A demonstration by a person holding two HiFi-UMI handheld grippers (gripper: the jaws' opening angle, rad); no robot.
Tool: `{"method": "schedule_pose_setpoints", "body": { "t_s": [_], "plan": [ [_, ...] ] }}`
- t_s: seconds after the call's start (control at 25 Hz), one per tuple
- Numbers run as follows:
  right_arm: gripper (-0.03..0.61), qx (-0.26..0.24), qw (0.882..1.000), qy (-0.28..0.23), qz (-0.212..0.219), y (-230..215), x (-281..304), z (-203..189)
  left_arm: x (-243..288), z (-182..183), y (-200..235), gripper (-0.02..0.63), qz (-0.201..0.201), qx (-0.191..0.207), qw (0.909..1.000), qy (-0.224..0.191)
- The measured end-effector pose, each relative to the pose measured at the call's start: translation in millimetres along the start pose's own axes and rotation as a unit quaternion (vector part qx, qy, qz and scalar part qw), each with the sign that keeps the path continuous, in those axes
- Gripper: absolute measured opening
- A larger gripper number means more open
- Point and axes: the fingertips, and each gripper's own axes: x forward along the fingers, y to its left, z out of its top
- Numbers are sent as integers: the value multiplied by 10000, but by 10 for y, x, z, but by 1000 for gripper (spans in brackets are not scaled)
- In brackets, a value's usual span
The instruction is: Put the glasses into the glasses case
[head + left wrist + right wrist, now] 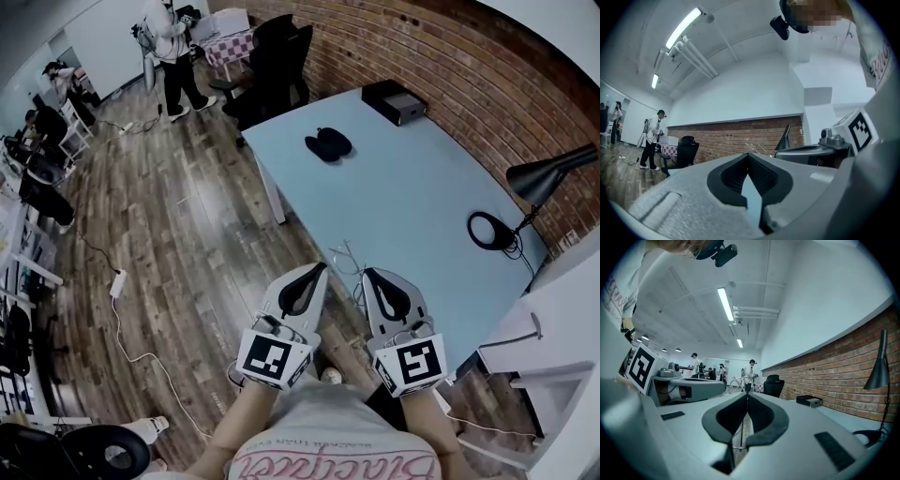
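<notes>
Thin wire-framed glasses (349, 264) lie at the near edge of the light blue table (403, 187). They also show as faint wire loops just past the jaw tips in the right gripper view (737, 382). A dark oval glasses case (328, 144) rests far up the table, near its left edge. My left gripper (319, 270) and right gripper (367, 274) are held side by side just short of the glasses. Both are shut with the tips together and nothing between them, which the left gripper view (749, 155) and right gripper view (747, 394) confirm.
A black box (394, 101) sits at the table's far end by the brick wall. A black desk lamp (544, 178) with a round base (489, 230) stands at the right. Office chairs (277, 66) stand beyond the table. People (173, 47) are on the wooden floor, with cables, at left.
</notes>
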Motion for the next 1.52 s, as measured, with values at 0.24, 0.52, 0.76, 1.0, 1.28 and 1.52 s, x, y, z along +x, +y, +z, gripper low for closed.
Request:
{"method": "schedule_pose_setpoints", "body": {
  "t_s": [0.24, 0.52, 0.76, 1.0, 1.28, 1.52],
  "plan": [
    [14, 90, 9999, 70, -90, -70, 298, -85, 169, -69, 290, 6, -95, -25, 9999, 47],
    [14, 40, 9998, 28, -215, -111, 903, -16, 447, -21, 888, 6, -179, -46, 9998, -35],
    [14, 43, 9993, 47, -371, -168, 1470, -15, 741, -13, 1425, 6, -332, -78, 9994, -69],
    [14, 30, 9982, 111, -596, -269, 2056, -29, 1022, -78, 1944, 6, -543, -132, 9984, -39],
    [14, 67, 9946, 162, -1020, -366, 2659, -16, 1295, -128, 2489, 6, -920, -330, 9952, 9],
    [14, 165, 9923, 345, -1177, -432, 2961, -120, 1489, -238, 2782, 6, -1075, -410, 9932, 152]
  ]
}}
